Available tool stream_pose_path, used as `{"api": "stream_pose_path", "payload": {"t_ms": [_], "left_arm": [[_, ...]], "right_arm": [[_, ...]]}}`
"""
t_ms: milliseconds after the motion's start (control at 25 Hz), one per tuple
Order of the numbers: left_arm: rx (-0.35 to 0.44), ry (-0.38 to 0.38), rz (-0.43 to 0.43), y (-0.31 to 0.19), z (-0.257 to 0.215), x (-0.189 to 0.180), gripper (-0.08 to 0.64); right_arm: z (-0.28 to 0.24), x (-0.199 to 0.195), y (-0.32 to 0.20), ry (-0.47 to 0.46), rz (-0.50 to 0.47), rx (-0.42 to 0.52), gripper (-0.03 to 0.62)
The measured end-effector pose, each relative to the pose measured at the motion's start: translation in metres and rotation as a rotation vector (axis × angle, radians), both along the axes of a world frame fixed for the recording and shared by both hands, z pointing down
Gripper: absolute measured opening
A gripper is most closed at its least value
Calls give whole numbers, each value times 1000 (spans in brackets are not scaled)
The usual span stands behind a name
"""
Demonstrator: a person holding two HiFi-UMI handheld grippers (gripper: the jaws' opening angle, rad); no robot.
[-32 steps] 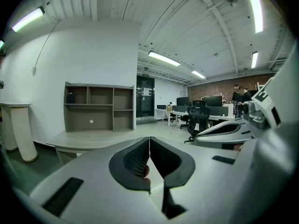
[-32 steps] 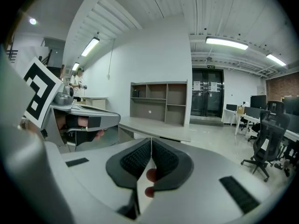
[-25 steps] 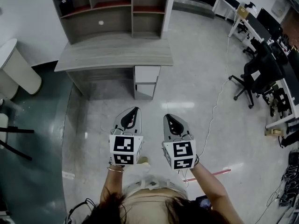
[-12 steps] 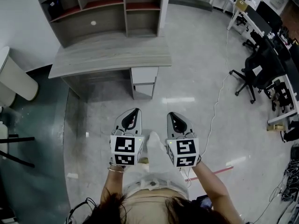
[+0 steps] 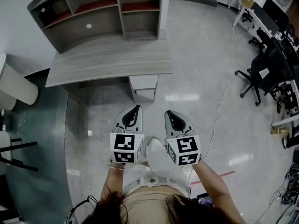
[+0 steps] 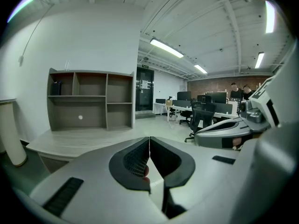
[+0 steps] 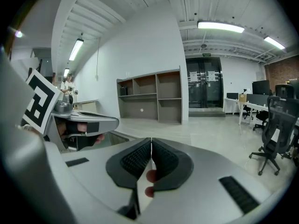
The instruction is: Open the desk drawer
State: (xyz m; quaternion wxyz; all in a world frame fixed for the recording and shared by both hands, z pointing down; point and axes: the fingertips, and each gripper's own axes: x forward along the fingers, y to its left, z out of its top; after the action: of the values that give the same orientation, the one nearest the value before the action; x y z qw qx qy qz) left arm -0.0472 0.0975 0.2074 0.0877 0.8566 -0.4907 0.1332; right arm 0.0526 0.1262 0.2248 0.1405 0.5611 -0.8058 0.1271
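We face the desk [image 5: 107,59] across a glossy floor [image 5: 196,45], holding both tools side by side in front of us. The left gripper [image 5: 136,108] and the right gripper [image 5: 167,112] each have their jaws pressed together, with nothing between them. The white drawer [image 5: 144,82] sits shut under the desk's right end, ahead of the grippers and well apart from them. A shelf unit [image 5: 93,13] stands on the desk's far side, and office chairs [image 5: 261,73] cluster at right.
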Motion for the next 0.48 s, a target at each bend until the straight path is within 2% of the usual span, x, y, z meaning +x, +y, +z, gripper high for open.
{"api": "stream_pose_path", "payload": {"t_ms": [240,480], "left_arm": [[-19,-1,1,-37,6,20,12],[-30,-10,-16,-59,17,32,12]], "right_arm": [[2,12,-41,-33,-54,-20,25],[9,23,-73,-28,-78,-27,25]]}}
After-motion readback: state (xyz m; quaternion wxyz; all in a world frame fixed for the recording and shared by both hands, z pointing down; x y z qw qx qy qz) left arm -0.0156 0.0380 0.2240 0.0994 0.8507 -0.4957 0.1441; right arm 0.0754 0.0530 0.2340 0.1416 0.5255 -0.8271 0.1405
